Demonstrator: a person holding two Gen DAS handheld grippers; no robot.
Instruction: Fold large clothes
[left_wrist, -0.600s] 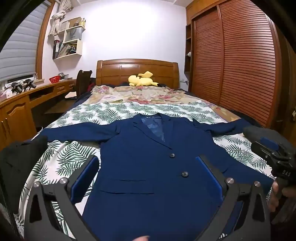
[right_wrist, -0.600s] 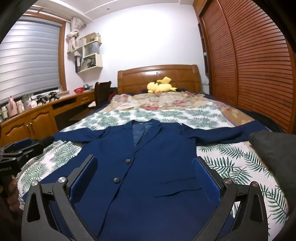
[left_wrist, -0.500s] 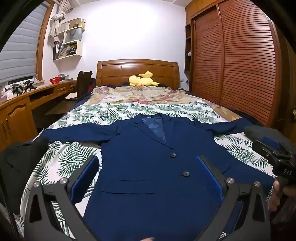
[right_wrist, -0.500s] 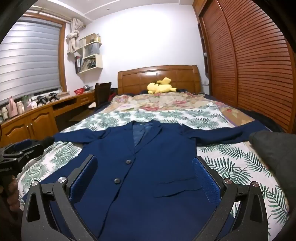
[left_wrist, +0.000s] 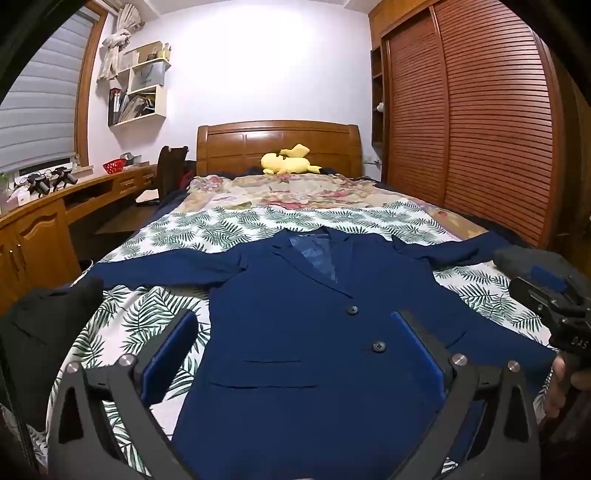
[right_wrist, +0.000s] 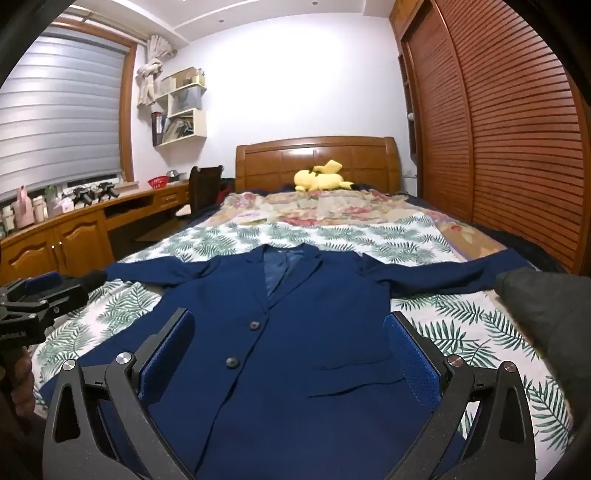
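Note:
A navy blue suit jacket (left_wrist: 295, 325) (right_wrist: 303, 317) lies flat and buttoned on the leaf-print bed cover, collar toward the headboard, both sleeves spread out to the sides. My left gripper (left_wrist: 293, 332) hovers above the jacket's lower front with its jaws wide open and nothing between them. My right gripper (right_wrist: 286, 328) is open too, held over the lower front of the jacket. In the left wrist view the right gripper (left_wrist: 554, 306) shows at the right edge with a hand below it. The left gripper (right_wrist: 33, 299) shows at the left edge of the right wrist view.
A dark garment (left_wrist: 40, 325) lies at the bed's left edge and a grey one (right_wrist: 546, 314) at the right edge. A yellow plush toy (left_wrist: 288, 164) rests by the wooden headboard. A wooden desk (right_wrist: 74, 225) runs along the left; slatted wardrobe doors (left_wrist: 480, 129) line the right.
Both views have shifted only slightly; the grippers stay open above the jacket, and the jacket has not moved.

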